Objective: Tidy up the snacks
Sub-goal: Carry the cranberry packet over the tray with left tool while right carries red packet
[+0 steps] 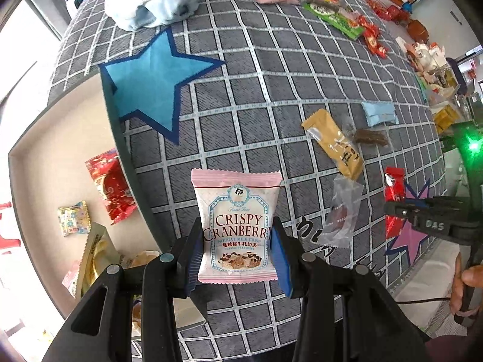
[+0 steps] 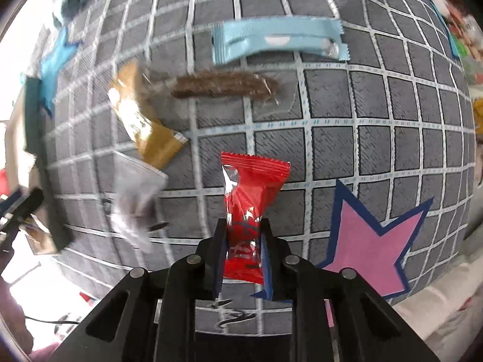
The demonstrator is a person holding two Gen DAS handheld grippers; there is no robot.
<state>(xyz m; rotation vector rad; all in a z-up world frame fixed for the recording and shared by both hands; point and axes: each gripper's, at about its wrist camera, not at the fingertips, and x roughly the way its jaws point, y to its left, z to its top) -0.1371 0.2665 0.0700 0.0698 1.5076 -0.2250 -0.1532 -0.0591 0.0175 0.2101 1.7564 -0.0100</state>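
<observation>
Left gripper (image 1: 238, 242) clamping cranberry packet (image 1: 237, 226) beside the blue star (image 1: 154, 81), right gripper (image 2: 243, 252) pinching red sachet (image 2: 249, 208); slick film could slip.

- The left gripper (image 1: 238, 250) points almost straight down, its jaws part-way closed, blue pads pressing both side edges of a pink packet (image 1: 237, 226).
- The right gripper (image 2: 243, 252) points steeply down, jaws drawn close, pinching a red packet (image 2: 247, 211).
- In the left wrist view, a hand (image 1: 466, 283) wraps the right gripper's handle; its fingers seem curled, though the edge is distorted.
</observation>
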